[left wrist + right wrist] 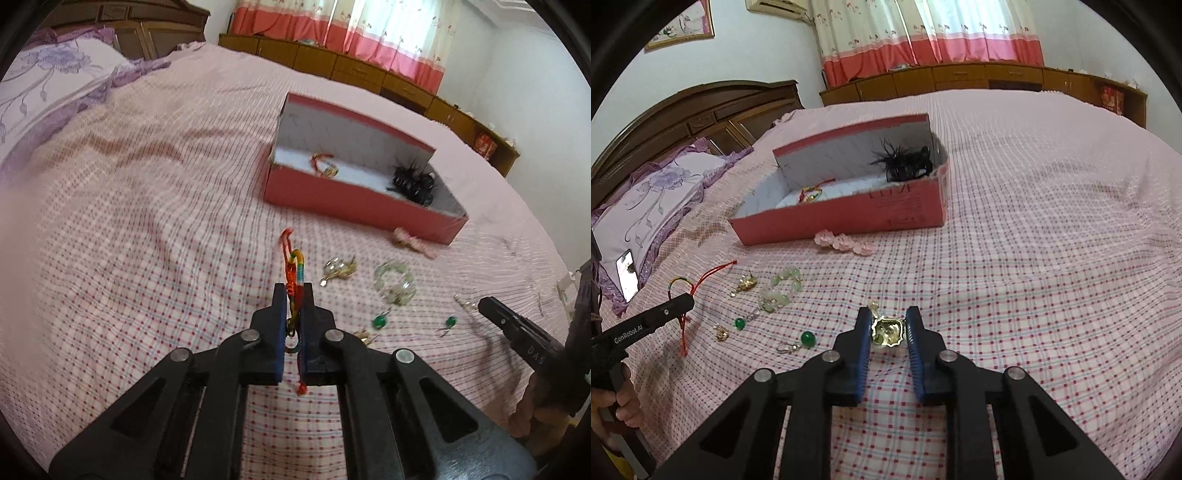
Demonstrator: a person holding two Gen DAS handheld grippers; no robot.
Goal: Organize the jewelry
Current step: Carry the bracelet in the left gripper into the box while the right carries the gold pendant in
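My left gripper (pixel 293 290) is shut on a red and rainbow cord bracelet (pixel 294 264), lifted a little off the bed; the same bracelet (pixel 681 286) shows in the right wrist view at that gripper's tip (pixel 689 301). My right gripper (pixel 888 314) is shut on a gold and pearl brooch (pixel 886 330). An open red box (pixel 354 197) (pixel 849 218) lies on the bed beyond the jewelry, holding a red cord bracelet (pixel 325 164) and a black feather clip (pixel 412 181). The right gripper's tip (pixel 496 314) shows at the right edge of the left wrist view.
Loose on the checked bedspread (pixel 1034 258) lie a pale green bead bracelet (pixel 779 291), two green bead earrings (pixel 807 338), gold pieces (pixel 746 284), and a pink flower clip (pixel 846 242) by the box. A phone (pixel 628 273) rests on the purple pillow at left.
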